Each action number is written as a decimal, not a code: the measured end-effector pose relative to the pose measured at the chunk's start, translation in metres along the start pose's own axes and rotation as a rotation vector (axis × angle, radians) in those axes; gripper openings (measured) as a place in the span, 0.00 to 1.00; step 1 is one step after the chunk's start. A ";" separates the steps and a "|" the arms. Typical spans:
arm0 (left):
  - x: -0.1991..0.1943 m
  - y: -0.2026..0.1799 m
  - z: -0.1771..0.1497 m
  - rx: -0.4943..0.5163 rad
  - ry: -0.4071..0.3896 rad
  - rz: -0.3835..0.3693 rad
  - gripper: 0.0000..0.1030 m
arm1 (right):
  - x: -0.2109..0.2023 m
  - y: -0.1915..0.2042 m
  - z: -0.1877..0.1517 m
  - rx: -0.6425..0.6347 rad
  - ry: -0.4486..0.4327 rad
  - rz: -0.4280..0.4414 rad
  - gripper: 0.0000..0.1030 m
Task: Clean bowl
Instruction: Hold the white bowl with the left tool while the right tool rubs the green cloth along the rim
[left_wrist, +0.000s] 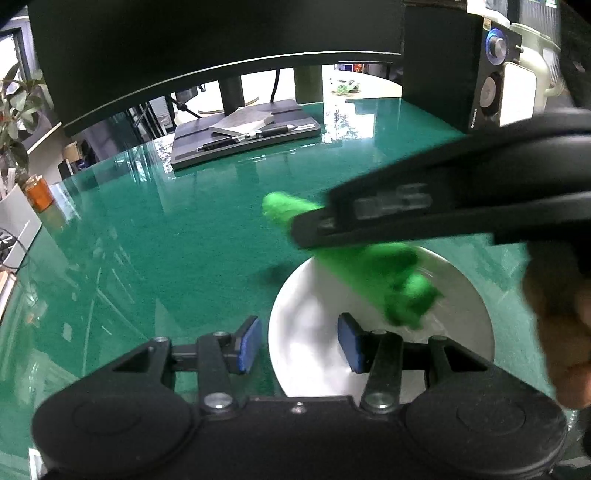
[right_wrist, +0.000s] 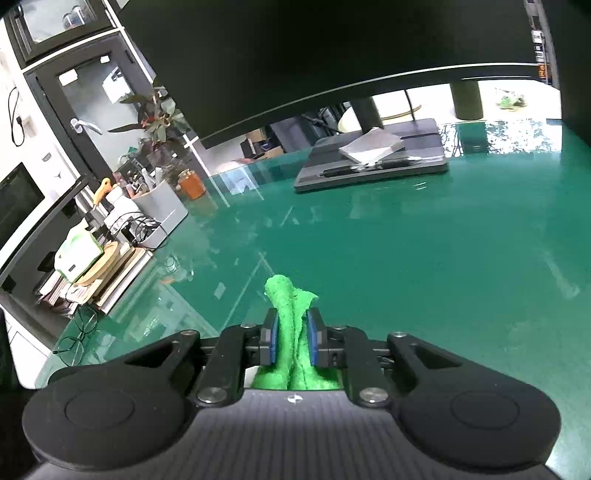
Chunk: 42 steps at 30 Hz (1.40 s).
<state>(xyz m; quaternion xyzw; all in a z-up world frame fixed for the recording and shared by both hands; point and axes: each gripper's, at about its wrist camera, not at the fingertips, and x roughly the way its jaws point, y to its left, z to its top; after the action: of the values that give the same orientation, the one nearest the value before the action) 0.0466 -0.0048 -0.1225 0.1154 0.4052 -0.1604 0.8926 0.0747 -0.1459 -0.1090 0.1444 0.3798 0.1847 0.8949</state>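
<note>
**Cloth in the bowl, rim between open jaws**

The bowl (left_wrist: 306, 332) sits on the green table (left_wrist: 166, 240), near the front edge, right under the left gripper (left_wrist: 299, 341). It is white and shallow. Its near-left rim runs between the two blue pads: one pad (left_wrist: 349, 341) lies over the inside, the other over the table outside. The pads stand apart and I see no contact with the rim, so this gripper looks released; placed astride the rim like that, it is probably there to steady the bowl against sideways push.

The cloth (left_wrist: 388, 280), bright green, hangs down into the bowl from the right gripper (right_wrist: 291, 338), which crosses above the far rim. In the right wrist view its pads are clenched on a bunched fold of the cloth, with one end poking forward past the tips. Holding it by the middle leaves a loose tail to drag over the inner wall.

Inside the bowl there is the cloth's lower end and, beside it, a faint glossy patch that may be water or film; motion blur makes this uncertain. The rest of the inner surface shows plain white.

Farther off stand a grey monitor base (left_wrist: 243, 136) with pens on it, and a dark monitor (left_wrist: 184, 55) above.
</note>
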 end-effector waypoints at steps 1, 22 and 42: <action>0.001 0.000 0.001 -0.003 -0.001 0.000 0.45 | -0.007 -0.005 -0.001 0.014 -0.004 -0.007 0.15; 0.007 0.000 0.005 -0.008 -0.011 0.056 0.46 | -0.034 -0.024 -0.024 0.082 0.004 -0.026 0.20; -0.001 0.009 0.012 0.059 -0.002 0.065 0.40 | -0.007 -0.019 -0.002 0.134 -0.046 0.002 0.12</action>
<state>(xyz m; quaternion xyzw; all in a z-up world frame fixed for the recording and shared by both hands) 0.0575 -0.0004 -0.1132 0.1547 0.3956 -0.1435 0.8938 0.0728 -0.1662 -0.1134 0.2087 0.3705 0.1561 0.8916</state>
